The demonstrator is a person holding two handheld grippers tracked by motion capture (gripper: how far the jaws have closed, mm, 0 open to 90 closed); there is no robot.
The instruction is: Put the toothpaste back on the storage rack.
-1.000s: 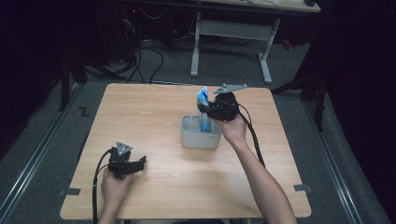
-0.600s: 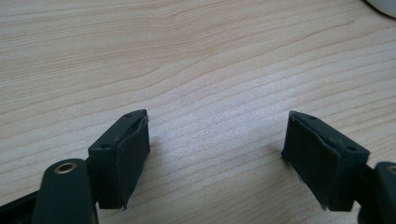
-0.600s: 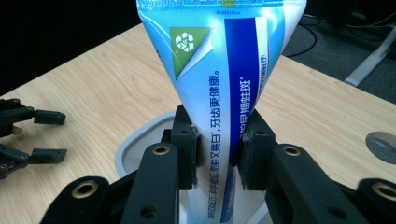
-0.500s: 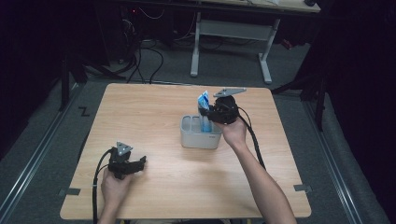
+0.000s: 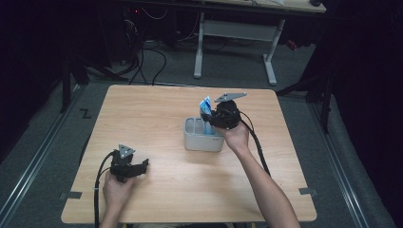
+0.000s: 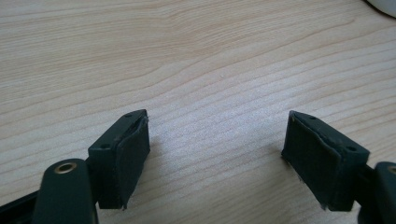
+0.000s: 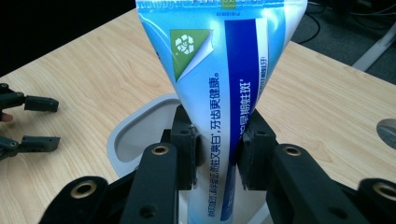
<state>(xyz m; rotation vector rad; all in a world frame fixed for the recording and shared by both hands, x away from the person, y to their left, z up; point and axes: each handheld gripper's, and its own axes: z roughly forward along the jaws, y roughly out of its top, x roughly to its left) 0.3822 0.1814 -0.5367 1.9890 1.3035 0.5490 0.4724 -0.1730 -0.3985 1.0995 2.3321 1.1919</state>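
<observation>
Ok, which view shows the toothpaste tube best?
The right gripper view: the blue-and-white toothpaste tube stands close up, clamped between the right gripper fingers over the grey holder. The high view shows it small; the left gripper view looks at the table.

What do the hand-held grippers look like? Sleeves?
Both hand-held grippers are black. The left and right each carry a grey three-cornered plate on top and trail a black cable. The jaws are black blocks with flat pads and brass-coloured pivot rivets. Forearms are bare, no sleeves visible.
</observation>
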